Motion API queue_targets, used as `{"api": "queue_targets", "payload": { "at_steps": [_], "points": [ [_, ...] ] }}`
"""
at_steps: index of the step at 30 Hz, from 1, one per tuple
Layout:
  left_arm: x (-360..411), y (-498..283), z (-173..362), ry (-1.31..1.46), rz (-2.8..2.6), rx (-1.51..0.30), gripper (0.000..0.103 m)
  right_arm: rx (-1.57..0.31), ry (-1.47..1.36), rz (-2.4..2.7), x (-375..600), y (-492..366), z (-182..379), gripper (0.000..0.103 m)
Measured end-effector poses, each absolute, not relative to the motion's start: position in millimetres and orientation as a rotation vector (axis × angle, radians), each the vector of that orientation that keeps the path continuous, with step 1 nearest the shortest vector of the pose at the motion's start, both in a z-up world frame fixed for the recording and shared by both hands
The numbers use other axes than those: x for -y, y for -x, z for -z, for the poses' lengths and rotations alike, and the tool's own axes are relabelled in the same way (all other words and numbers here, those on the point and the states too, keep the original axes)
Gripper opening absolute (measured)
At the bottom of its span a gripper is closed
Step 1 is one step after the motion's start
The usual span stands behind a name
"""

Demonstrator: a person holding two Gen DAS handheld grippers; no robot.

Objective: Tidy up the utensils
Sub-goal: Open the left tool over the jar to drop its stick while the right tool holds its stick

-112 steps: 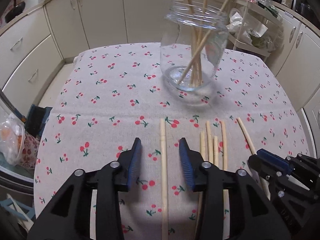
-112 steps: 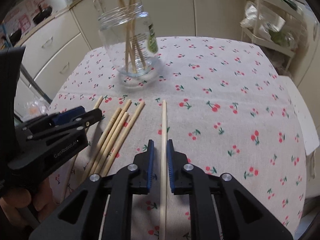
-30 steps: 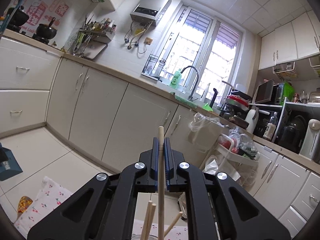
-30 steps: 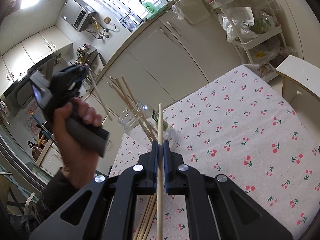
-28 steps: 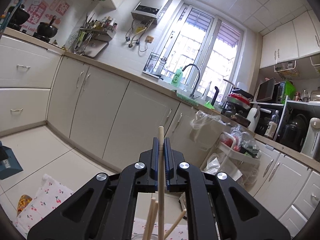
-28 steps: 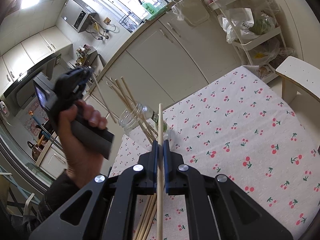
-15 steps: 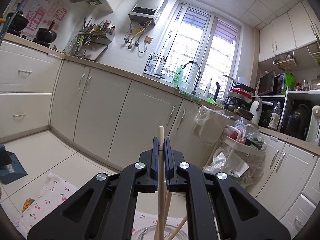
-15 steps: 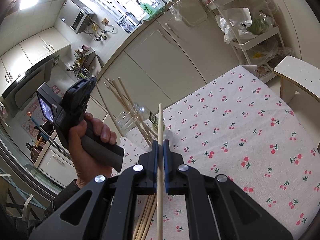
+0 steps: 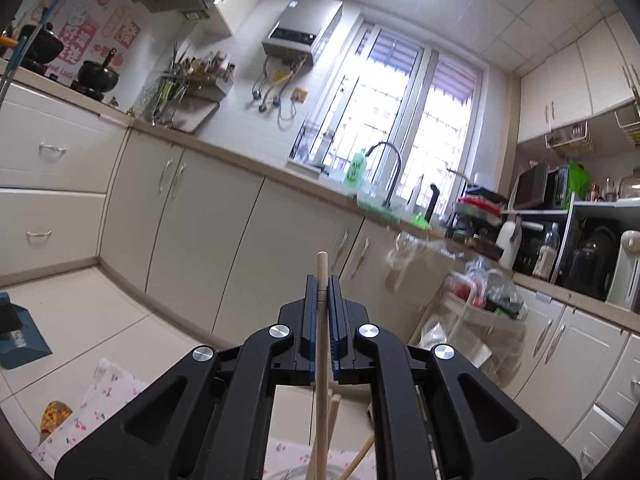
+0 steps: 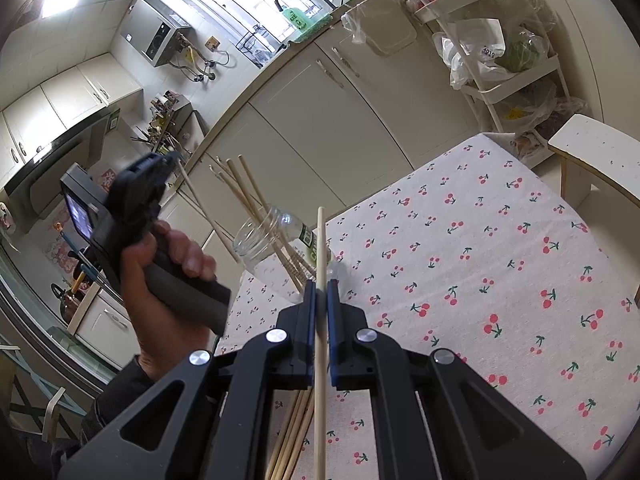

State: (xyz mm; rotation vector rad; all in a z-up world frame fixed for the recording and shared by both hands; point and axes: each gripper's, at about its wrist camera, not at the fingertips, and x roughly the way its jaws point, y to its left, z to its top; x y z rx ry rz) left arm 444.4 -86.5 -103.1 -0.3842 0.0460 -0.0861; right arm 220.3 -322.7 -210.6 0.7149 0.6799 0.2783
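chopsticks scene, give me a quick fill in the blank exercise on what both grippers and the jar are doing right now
1. The right gripper is shut on a single ____.
2. The left gripper holds its own chopstick above the glass ____, which already holds several sticks.
3. The tablecloth is printed with red ____.
4. More chopsticks lie flat on the cloth, ____ the right gripper.

Missing words: chopstick; jar; cherries; below

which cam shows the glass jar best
The right wrist view: the glass jar appears whole on the cherry tablecloth, chopsticks fanning out of its mouth. The left wrist view catches only a sliver of its rim at the bottom edge, below the chopstick in the left hand-held gripper.
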Motion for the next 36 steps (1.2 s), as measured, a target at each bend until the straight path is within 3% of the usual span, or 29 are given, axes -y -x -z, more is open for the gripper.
{"api": "queue_targets", "payload": {
  "at_steps": [21,36],
  "points": [
    [94.4,-455.5,95.7,0.387,0.054,0.029,0.005,-0.698,-0.753,-0.292,323.0,-221.6,216.6,0.006],
    [99.1,-448.7,140.2,0.301,0.060,-0.061,0.005,-0.697,-0.757,-0.294,323.3,-220.0,215.4,0.006]
  ]
}}
